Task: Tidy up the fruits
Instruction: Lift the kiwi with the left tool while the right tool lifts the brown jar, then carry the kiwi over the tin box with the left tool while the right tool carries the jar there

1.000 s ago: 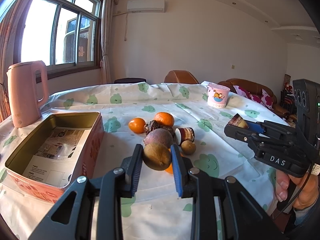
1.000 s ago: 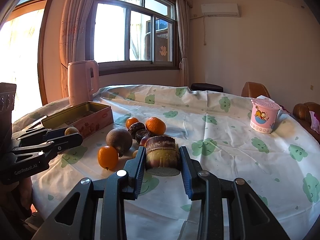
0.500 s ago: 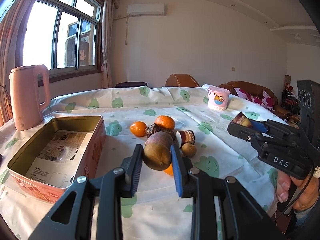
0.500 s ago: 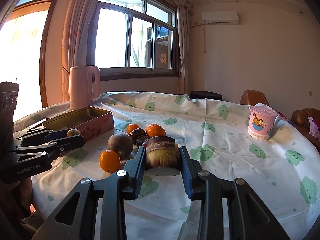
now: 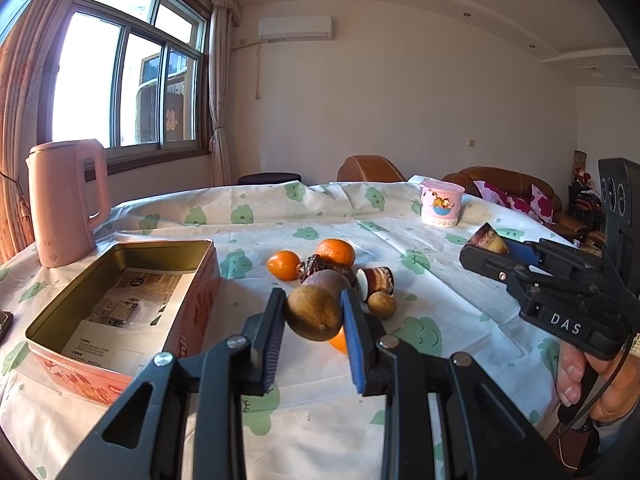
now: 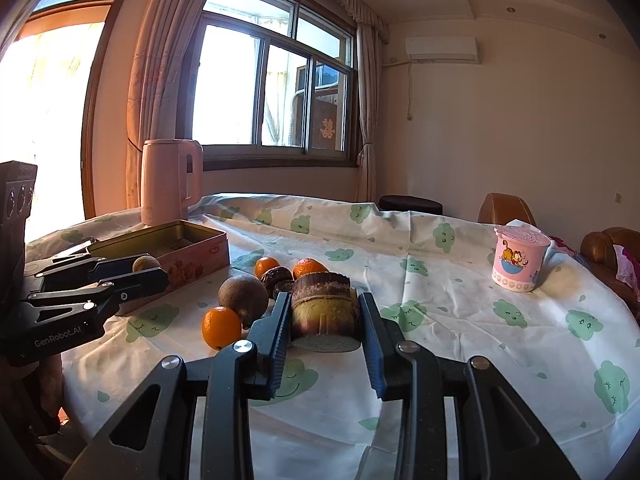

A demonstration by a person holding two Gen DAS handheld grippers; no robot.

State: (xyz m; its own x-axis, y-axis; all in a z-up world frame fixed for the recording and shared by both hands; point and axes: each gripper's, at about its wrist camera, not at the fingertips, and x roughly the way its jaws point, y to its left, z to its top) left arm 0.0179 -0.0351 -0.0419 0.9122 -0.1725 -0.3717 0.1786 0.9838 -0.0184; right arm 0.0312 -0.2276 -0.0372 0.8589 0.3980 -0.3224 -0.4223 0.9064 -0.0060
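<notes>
A: Left gripper (image 5: 313, 322): its fingers (image 5: 271, 334) pinch a brown round fruit (image 5: 314, 317) from both sides, lifted above the tabletop (image 5: 440, 308).

B: Right gripper (image 6: 325, 320): its fingers (image 6: 277, 334) clamp a cut sugarcane piece (image 6: 324, 307); the open tin (image 6: 188, 254) sits well left.

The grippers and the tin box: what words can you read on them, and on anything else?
"DAS": white letters on the right gripper, seen from the left wrist camera.
"GenRobot.AI": on the left gripper, seen from the right wrist camera.
Tin box: red lettering on its side, cut off and unreadable.
Printed sheet inside the box: print too small to read.
Pink cup: a cartoon cat, no readable words.
</notes>
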